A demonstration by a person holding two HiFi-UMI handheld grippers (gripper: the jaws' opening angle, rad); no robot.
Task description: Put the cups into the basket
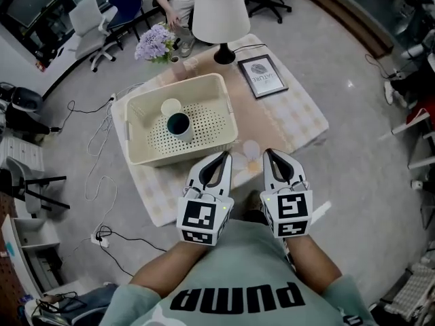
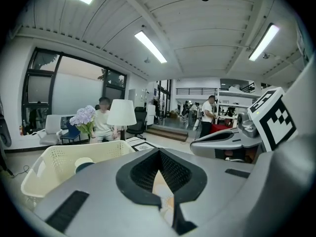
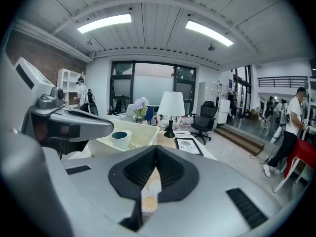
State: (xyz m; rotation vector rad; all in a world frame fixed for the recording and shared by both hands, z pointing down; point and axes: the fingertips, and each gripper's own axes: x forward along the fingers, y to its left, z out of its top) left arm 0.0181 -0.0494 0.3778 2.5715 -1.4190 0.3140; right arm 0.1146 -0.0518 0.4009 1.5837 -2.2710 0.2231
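Head view: both grippers shut and empty, one cup outside the basket.
The grey left gripper (image 1: pixel 223 156) and grey right gripper (image 1: pixel 270 154) have jaws pressed together. A small pale cup (image 1: pixel 251 148) stands just beyond them on the checked cloth; advancing unopened would likely topple it. Farther off, the cream perforated plastic basket (image 1: pixel 163 156) holds a white teal-lined cup (image 1: pixel 179 125) and a cream cup (image 1: pixel 170 106).

With jaws together and empty, the right gripper (image 3: pixel 156 151) faces the basket (image 3: pixel 143 134), a cup (image 3: pixel 120 138) inside, at the table's (image 3: pixel 161 139) left edge.
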